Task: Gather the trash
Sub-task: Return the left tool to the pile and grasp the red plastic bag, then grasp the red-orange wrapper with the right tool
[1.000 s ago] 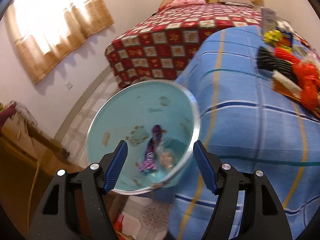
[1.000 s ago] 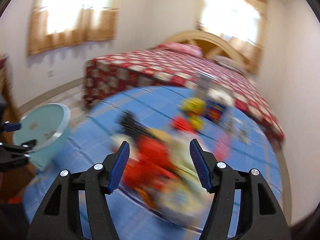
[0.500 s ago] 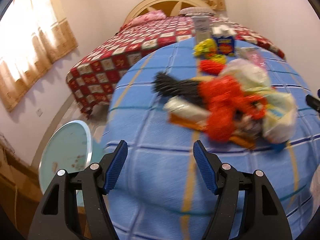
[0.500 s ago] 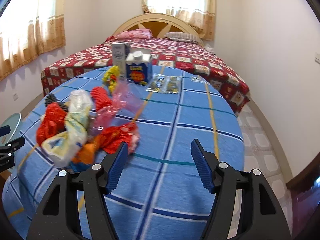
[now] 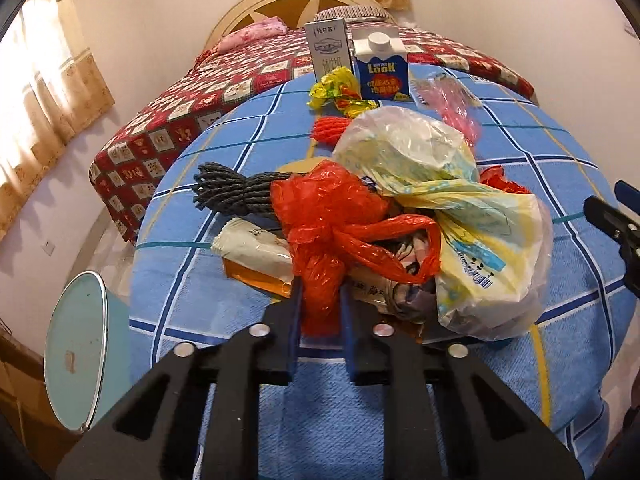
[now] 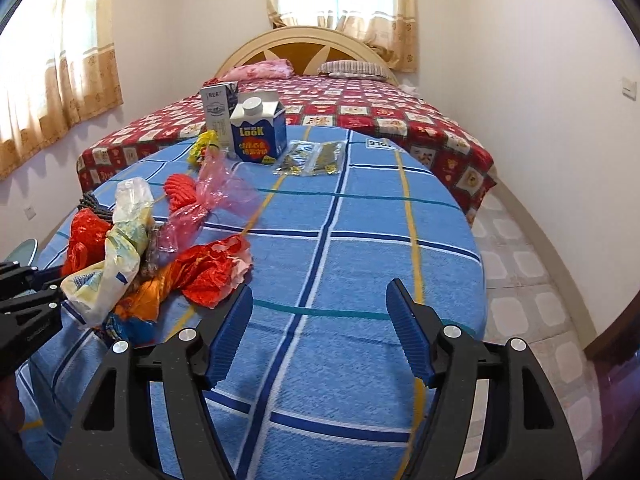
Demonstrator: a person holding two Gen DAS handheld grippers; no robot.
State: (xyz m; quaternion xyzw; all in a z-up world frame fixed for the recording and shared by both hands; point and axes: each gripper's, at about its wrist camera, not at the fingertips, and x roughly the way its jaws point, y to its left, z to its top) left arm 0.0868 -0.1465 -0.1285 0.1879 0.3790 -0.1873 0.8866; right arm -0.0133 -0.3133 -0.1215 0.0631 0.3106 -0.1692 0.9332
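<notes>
A heap of trash lies on the round table with a blue checked cloth (image 5: 248, 280). My left gripper (image 5: 320, 296) is shut on a red plastic bag (image 5: 328, 216) at the near side of the heap. Beside it lie a yellow-white plastic bag (image 5: 452, 208), a dark rope bundle (image 5: 232, 192), a white wrapper (image 5: 252, 244) and a pink bag (image 5: 452, 100). My right gripper (image 6: 318, 312) is open and empty above the cloth (image 6: 360, 264), right of a red bag (image 6: 212, 272). A teal bin (image 5: 76, 360) stands at the lower left.
A blue Look carton (image 5: 382, 68), a grey carton (image 5: 330, 48) and a yellow wrapper (image 5: 336, 90) stand at the table's far edge. Two clear sachets (image 6: 312, 158) lie near them. A bed with a red checked cover (image 6: 400, 116) stands behind. Tiled floor (image 6: 520, 264) lies to the right.
My left gripper swung from the teal bin to the trash heap and shut on the red plastic bag. My right gripper moved right over the table and stayed open.
</notes>
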